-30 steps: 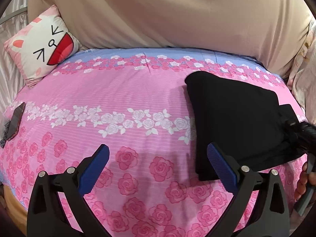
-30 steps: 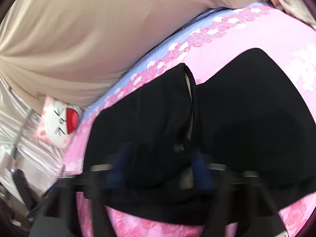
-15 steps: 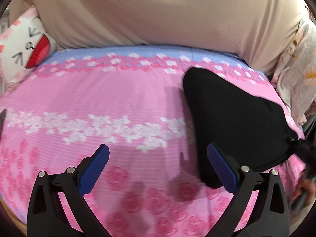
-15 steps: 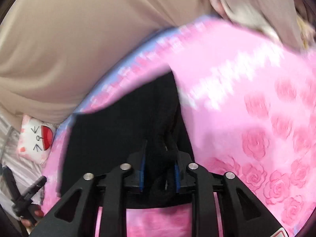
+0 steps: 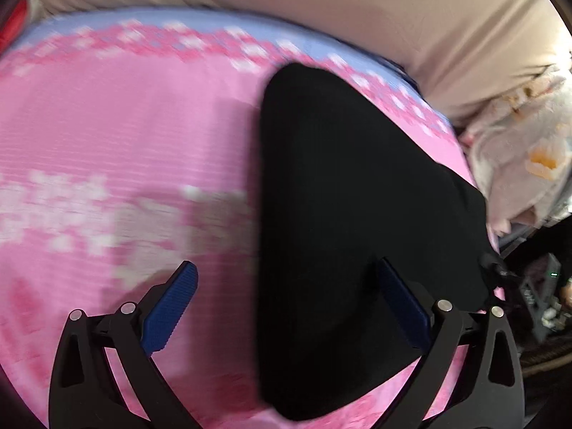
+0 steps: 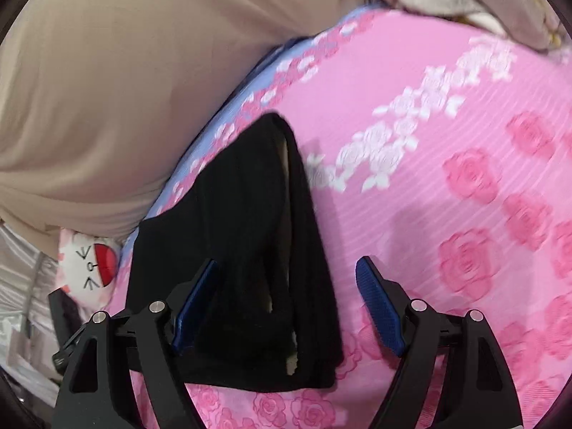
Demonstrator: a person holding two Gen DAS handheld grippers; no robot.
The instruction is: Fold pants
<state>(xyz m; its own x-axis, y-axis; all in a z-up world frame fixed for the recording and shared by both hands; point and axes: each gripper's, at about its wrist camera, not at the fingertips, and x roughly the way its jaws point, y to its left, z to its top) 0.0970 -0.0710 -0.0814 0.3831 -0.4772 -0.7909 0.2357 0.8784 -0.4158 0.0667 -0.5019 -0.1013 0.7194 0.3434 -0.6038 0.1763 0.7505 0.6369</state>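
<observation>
The black pants lie folded in a flat stack on the pink rose-patterned bedsheet. My left gripper is open and empty, its jaws straddling the near left edge of the stack. In the right wrist view the pants show their layered folded edge. My right gripper is open and empty just above that edge, holding nothing.
A beige padded headboard runs along the far side of the bed. A cat-face pillow sits at one end. A pale floral blanket lies past the bed's right edge.
My right gripper was shut on the pants' edge half a second ago and is now open, the pants left lying. My left gripper has swung right, over the stack.
</observation>
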